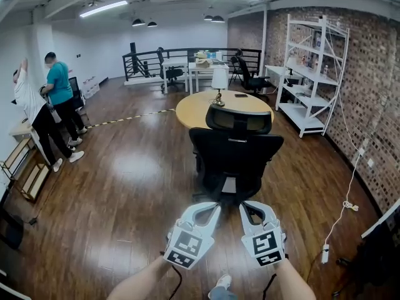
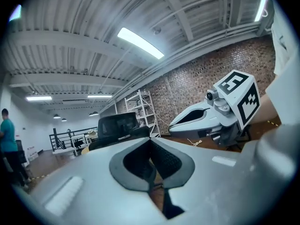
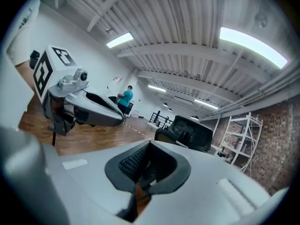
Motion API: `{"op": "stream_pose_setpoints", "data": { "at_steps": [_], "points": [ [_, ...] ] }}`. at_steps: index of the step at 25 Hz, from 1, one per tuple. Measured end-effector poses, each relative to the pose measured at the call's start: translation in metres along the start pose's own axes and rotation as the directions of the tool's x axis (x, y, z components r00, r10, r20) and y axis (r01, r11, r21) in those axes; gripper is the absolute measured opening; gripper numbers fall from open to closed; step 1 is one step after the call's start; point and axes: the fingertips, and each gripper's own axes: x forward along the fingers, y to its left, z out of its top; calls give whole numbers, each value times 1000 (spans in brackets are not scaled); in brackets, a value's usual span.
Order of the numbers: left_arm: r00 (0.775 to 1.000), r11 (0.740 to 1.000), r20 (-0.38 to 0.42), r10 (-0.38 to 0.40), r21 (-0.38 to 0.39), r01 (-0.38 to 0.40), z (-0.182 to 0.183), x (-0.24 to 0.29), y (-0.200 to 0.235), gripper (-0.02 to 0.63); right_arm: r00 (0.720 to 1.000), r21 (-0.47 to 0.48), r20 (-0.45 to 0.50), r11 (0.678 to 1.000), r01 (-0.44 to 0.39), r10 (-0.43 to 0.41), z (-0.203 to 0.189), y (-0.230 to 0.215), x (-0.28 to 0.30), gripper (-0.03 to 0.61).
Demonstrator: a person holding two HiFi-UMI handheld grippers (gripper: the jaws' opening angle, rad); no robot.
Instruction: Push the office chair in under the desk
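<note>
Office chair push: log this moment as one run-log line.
phase: pre-contact | left gripper: shut, empty | right gripper: shut, empty | office chair: untouched, backrest facing grippers | round desk: beyond chair

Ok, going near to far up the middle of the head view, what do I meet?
left gripper and right gripper side by side, both shut and empty → office chair → round table bearing a lamp → white desks → black railing

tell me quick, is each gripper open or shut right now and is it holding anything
Left gripper: shut, nothing between its jaws.
Right gripper: shut, nothing between its jaws.
</note>
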Motion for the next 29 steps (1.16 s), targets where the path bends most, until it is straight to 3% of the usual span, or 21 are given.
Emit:
{"op": "stream_pose_setpoints", "data": {
  "at_steps": [5,11,21,29],
  "points": [
    [998,994,52,22,-105,-17,7,-31,-22,17,999,165,45,986,-4,-3,9,36,-36,0],
    [995,987,89,41,-160,-27,15,-53,-45,17,997,256,68,966,23,-42,9,50,-67,0],
    [993,971,92,78,-234,-55,24,-43,-79,17,993,327,101,945,26,-62,0,33,-98,0],
    [991,967,108,78,-249,-49,40,-18,-114,17,991,341,118,940,17,-61,-15,3,-118,0]
  ]
}}
